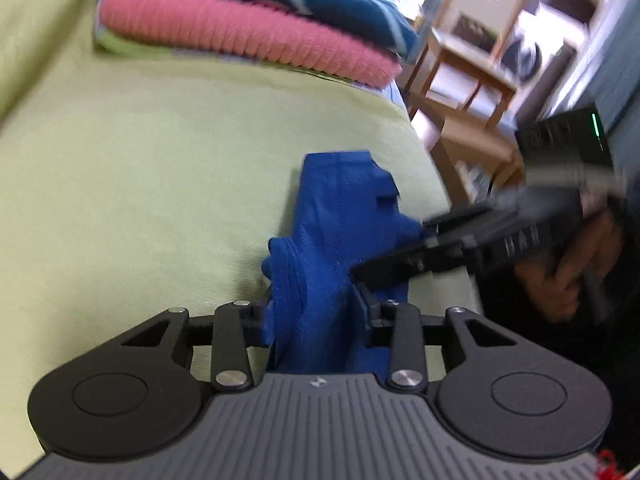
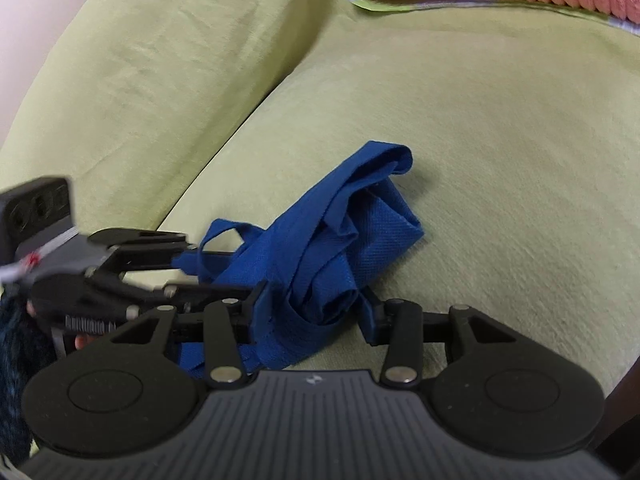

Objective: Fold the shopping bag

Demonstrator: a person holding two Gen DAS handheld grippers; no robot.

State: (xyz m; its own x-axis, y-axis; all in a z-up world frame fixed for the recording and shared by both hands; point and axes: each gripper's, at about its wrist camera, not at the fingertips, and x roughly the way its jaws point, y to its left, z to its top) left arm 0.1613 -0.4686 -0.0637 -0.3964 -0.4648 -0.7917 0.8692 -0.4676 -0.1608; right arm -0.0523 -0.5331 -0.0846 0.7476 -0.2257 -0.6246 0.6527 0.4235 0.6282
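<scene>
Left hand-held gripper (image 1: 316,312) pinches the bunched blue shopping bag (image 1: 340,232) at lower centre; right hand-held gripper (image 2: 310,312) clamps the same bag's rolled end. Bag lies on the green sofa seat (image 2: 500,160); pink cushion (image 1: 240,36) at upper left.

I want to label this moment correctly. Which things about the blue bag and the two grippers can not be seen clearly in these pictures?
- Left wrist view: left gripper fingertips are buried in the blue bag; pad contact is hidden.
- Right wrist view: right gripper straddles bunched cloth; grip unclear.
- Both views: folds inside the bundle are hidden by outer layers and straps.
- Left wrist view: background furniture is motion-blurred.
</scene>
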